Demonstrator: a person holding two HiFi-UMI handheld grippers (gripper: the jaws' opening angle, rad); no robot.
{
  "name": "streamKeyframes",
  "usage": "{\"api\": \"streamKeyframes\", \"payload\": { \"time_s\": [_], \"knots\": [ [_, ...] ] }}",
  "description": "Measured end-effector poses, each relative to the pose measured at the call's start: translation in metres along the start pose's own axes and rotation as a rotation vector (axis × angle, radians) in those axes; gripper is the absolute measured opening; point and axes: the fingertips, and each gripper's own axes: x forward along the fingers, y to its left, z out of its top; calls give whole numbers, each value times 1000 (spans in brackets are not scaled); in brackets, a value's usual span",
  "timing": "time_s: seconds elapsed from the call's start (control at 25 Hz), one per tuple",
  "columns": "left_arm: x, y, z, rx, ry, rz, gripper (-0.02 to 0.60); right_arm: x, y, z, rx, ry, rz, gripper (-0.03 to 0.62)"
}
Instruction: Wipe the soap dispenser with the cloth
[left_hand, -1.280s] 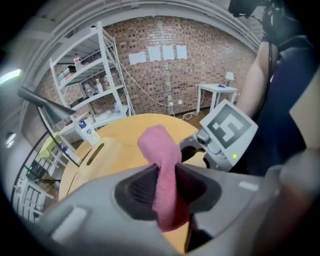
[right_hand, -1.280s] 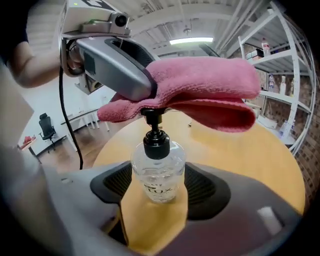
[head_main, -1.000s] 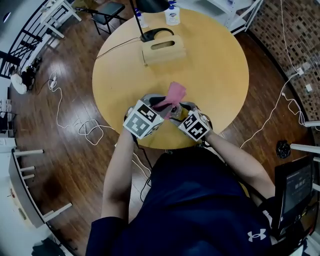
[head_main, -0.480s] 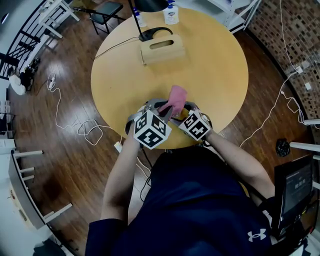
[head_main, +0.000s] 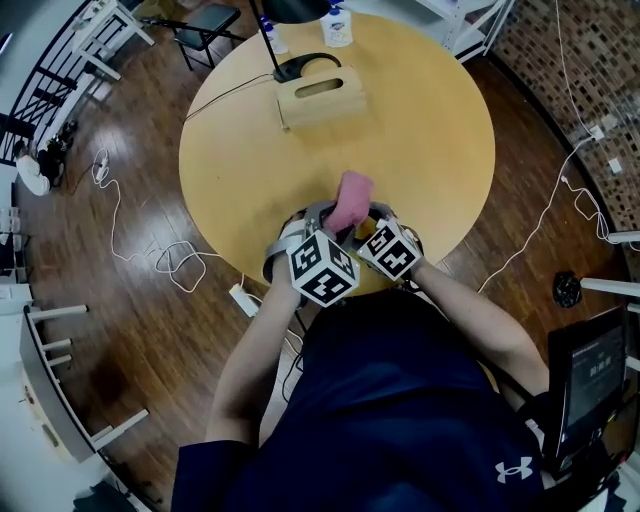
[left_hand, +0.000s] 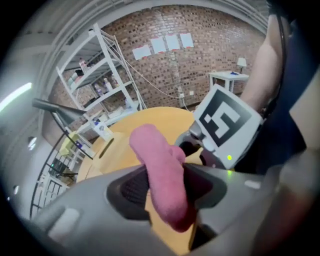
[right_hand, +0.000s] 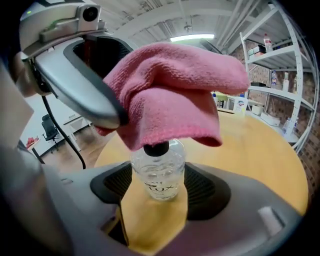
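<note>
The right tongs (right_hand: 159, 189) clamp the soap dispenser (right_hand: 159, 172); the left tongs (left_hand: 167, 187) are opening around the cloth (right_hand: 170, 95), which drapes over the dispenser's top.

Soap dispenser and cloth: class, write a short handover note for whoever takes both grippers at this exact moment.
Left gripper: jaws opening, with the pink cloth between them and not clearly pinched.
Right gripper: shut on the clear soap dispenser, at the near edge of the round table.
The cloth lies draped over the dispenser's pump top.
Done: cloth brought onto the dispenser. How much has been wiped cannot be told.
Left: probably regrip the cloth and wipe the bare body below it.
</note>
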Motion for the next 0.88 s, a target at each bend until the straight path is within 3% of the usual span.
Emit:
{"api": "streamKeyframes", "payload": {
  "time_s": [0.08, 0.16, 0.24, 0.36, 0.44, 0.48, 0.56, 0.64, 0.8, 0.88],
  "knots": [
    [-5, 2, 8, -39, -48, 51, 134, -1, 0, 0, -7, 2, 0, 330],
    [-19, 6, 17, -127, -146, 54, 118, -1, 1, -2, -12, 7, 5, 330],
    [-45, 13, 31, -273, -313, 25, 117, -5, 2, -3, -24, 0, 13, 327],
    [-95, 33, 48, -557, -584, -56, 115, -23, 1, 0, 33, -72, 36, 327],
    [-110, 47, 42, -669, -666, -83, 114, -37, -5, 1, 118, -128, 49, 327],
    [-109, 51, 34, -684, -663, -83, 114, -43, -9, 3, 156, -151, 52, 327],
    [-98, 56, 16, -634, -595, -53, 114, -48, -13, 8, 187, -179, 56, 327],
    [-85, 57, 5, -499, -502, -7, 114, -44, -8, 18, 142, -176, 57, 327],
    [-56, 52, 13, -63, -327, 111, 114, -22, 2, 24, 38, -123, 13, 330],
    [-37, 36, 17, 111, -251, 74, 114, -14, 0, 21, 25, -89, -25, 328]
  ]
}}
